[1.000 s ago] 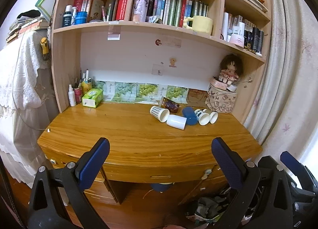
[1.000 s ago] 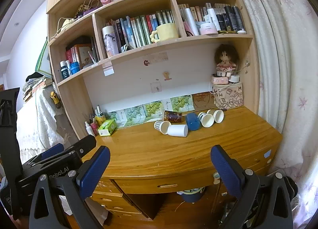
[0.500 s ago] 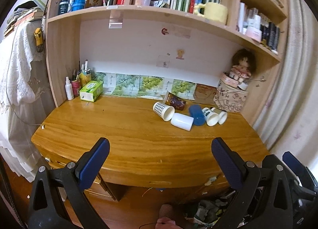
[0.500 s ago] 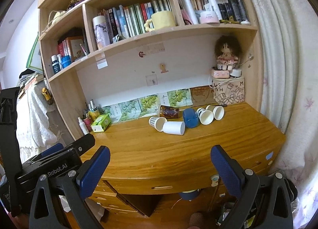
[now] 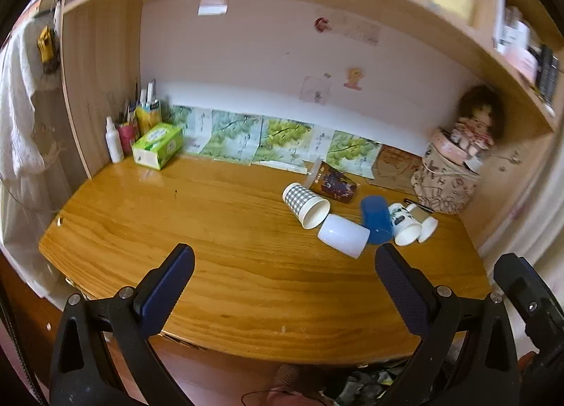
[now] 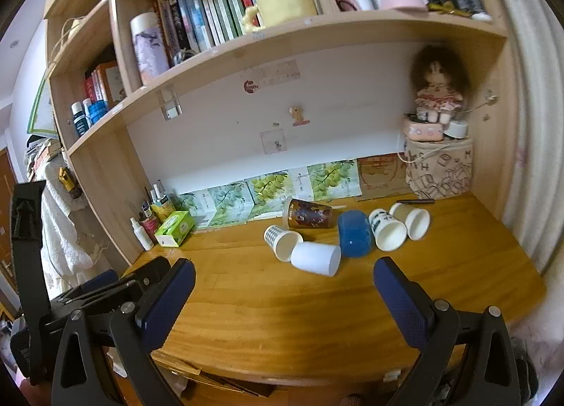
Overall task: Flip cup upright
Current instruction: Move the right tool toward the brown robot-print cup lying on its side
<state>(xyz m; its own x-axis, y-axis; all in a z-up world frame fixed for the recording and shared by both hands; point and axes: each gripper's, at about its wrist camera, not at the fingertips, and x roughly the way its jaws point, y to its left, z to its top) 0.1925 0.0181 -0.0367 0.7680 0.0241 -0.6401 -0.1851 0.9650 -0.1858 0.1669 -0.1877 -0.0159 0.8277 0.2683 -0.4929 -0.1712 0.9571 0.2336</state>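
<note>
White and plain, the nearest cup [image 6: 316, 258] lies on its side toward the right half of the wooden desk [image 6: 282, 317], ahead of the others in a cluster of six tipped cups. Its long axis runs roughly parallel to the desk's front edge, angled slightly; which end is the mouth cannot be told. A checked cup [image 6: 282, 242] touches it on the left, its open mouth turned toward the front edge. A blue cup [image 6: 353, 233] lies just beside it on the right. Beyond that sit a printed white cup [image 6: 387, 229] and a small white cup [image 6: 412, 219], both mouths facing forward. A dark patterned cup [image 6: 308, 213] lies behind them, close to the leaf-print cards along the back wall.

The right gripper [image 6: 283, 295] hangs over the desk's front edge, its blue pads spread wide and holding nothing. The white cup lies straight ahead of it and a little to the right of centre, well apart from the fingertips. The left gripper [image 5: 283, 280] is likewise spread and empty above the front edge. From its view the white cup [image 5: 343, 235] sits ahead and off to the right, with the blue cup [image 5: 376, 217] beyond.

The right gripper appears the better placed of the two, since the cup falls almost between its fingers' line. No cup is yet upright. A green tissue box [image 6: 175, 228] and small bottles stand at the back left corner, clear of any likely approach.
</note>
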